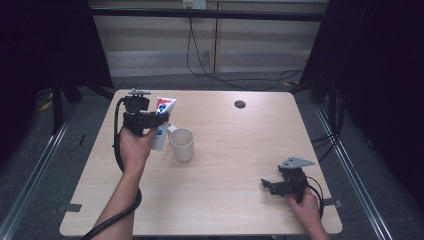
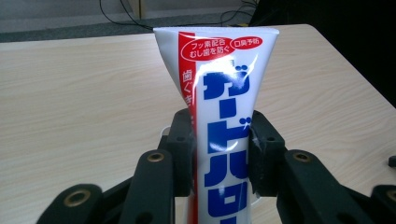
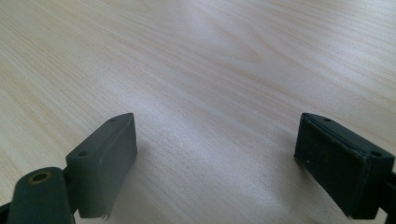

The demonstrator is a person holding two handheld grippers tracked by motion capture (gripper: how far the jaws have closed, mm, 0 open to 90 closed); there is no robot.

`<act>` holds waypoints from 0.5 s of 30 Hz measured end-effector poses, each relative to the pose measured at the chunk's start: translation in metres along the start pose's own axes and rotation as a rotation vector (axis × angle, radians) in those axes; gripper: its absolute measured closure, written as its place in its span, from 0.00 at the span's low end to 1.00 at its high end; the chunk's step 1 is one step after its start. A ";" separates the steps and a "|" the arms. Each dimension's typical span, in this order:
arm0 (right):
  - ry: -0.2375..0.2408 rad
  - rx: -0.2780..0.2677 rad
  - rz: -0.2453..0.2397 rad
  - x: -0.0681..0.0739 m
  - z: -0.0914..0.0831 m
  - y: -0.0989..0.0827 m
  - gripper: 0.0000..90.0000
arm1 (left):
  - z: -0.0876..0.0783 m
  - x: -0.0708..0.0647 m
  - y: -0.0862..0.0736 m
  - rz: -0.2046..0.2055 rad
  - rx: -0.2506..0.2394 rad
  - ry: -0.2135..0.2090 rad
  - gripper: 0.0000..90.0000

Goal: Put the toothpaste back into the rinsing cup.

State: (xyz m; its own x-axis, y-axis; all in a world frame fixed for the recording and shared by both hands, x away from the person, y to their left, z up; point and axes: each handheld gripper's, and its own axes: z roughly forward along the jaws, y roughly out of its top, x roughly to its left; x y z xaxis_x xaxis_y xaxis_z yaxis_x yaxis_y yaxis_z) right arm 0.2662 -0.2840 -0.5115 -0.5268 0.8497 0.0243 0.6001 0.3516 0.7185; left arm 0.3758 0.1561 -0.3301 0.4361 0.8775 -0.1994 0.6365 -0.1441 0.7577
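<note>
Left gripper [image 1: 150,120] pinches a toothpaste tube [image 1: 162,120] at mid-body, jaws pressed against both sides; in the left gripper view the tube [image 2: 223,126] narrows visibly where the pads bear on it. The tube stands upright, flat crimped end up, held above the table [image 1: 225,200] just left of a cream mug [image 1: 182,144]. The lower end of the tube lies close beside the mug handle; contact between them cannot be confirmed.

Right gripper [image 1: 280,186] rests low near the right front of the table, well apart from the tube and the mug. Its jaws are spread wide with bare wood between them, as the right gripper view shows [image 3: 215,158].

Handling assessment:
- The tube is judged light and soft-walled; it yields under jaw pressure.
- The glossy printed skin is likely slippery. Excess squeeze may push paste toward the cap.
- The preferred hold is across the flat faces at mid-body, as at present, with moderate force.
- The crimped end is stiffer but thin, and offers little pad contact.
</note>
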 end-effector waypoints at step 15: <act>0.000 0.002 0.003 0.000 0.000 0.000 0.14 | 0.008 -0.009 0.001 0.011 -0.055 0.014 0.75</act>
State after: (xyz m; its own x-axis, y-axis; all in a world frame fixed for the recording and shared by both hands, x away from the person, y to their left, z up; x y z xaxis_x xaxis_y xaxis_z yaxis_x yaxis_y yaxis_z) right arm 0.2660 -0.2839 -0.5114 -0.5249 0.8508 0.0263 0.6030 0.3499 0.7169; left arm 0.3777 0.1444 -0.3322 0.4336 0.8825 -0.1820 0.5956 -0.1291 0.7928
